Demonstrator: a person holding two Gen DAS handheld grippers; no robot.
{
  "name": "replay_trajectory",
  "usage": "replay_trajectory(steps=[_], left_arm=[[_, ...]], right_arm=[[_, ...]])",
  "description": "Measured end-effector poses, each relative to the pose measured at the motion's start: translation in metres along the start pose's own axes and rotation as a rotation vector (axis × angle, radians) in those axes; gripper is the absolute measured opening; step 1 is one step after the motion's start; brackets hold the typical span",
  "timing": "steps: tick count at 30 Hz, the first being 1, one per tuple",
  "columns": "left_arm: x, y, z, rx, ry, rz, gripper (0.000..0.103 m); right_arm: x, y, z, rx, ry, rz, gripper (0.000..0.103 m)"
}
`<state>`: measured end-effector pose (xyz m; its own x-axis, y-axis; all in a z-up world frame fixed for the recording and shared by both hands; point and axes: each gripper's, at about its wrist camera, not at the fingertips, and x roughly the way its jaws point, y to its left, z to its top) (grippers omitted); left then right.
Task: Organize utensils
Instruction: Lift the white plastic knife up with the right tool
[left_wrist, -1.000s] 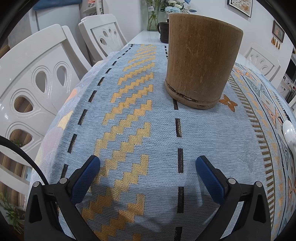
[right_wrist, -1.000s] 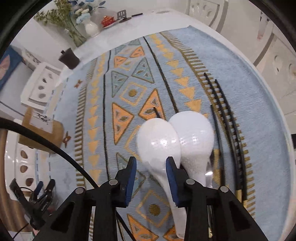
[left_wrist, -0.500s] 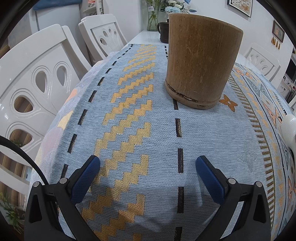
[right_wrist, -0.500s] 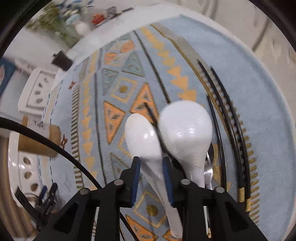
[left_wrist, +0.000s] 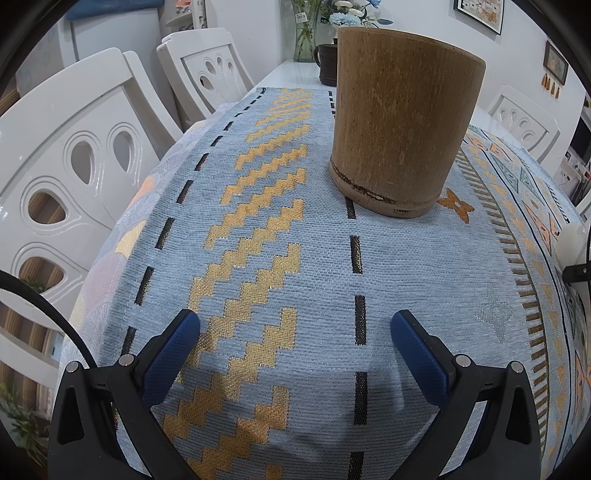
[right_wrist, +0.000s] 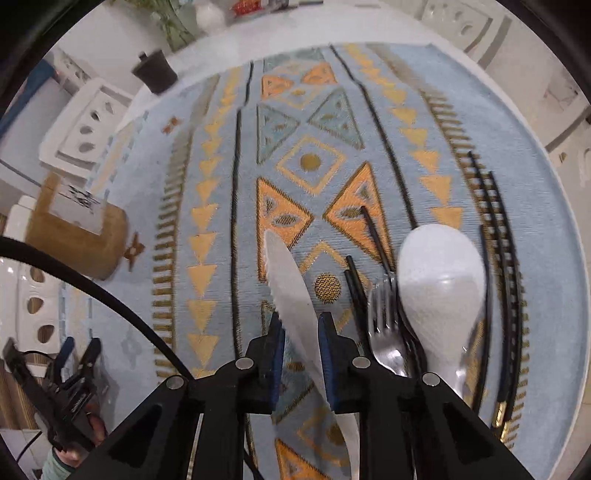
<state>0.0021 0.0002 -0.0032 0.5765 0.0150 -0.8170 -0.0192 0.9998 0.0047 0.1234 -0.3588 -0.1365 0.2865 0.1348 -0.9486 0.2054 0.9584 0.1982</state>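
Beside fork (right_wrist: 384, 332), gripper-held spoon (right_wrist: 291, 295)

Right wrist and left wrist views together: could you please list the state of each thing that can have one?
Left tool: open, empty, over the tablecloth.
Right tool: shut on the held spoon, lifted, turned edge-on.
Second spoon: lying flat.
Fork: lying flat.
Bamboo holder: upright.

Bamboo holder (left_wrist: 404, 122) stands upright (beyond the spread hand-held gripper (left_wrist: 295, 338)).
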Motion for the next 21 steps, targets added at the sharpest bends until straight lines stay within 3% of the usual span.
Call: replay_trajectory(steps=[6, 10, 18, 21], left_arm=[[0.000, 0.000, 0.000, 0.000, 0.000, 0.000, 0.103], [0.000, 0.000, 0.000, 0.000, 0.000, 0.000, 0.103], [0.001, 0.001, 0.008, 0.015, 0.026, -0.024, 0.103], [0.001, 0.000, 0.010, 0.064, 0.017, -0.037, 0.103]], right_arm=[[0.005, 0.005, 0.009, 0.018, -0.009, -0.006, 0.017], [-0.010, 0.010, 0.003, 0.020, -0.079, 0.058, 0.009], [-0.043, 0.048, -0.001, -0.017, -0.194, 0.117, 0.009], [-0.057, 0.065, -0.002, -0.031, -0.225, 0.146, 0.009]])
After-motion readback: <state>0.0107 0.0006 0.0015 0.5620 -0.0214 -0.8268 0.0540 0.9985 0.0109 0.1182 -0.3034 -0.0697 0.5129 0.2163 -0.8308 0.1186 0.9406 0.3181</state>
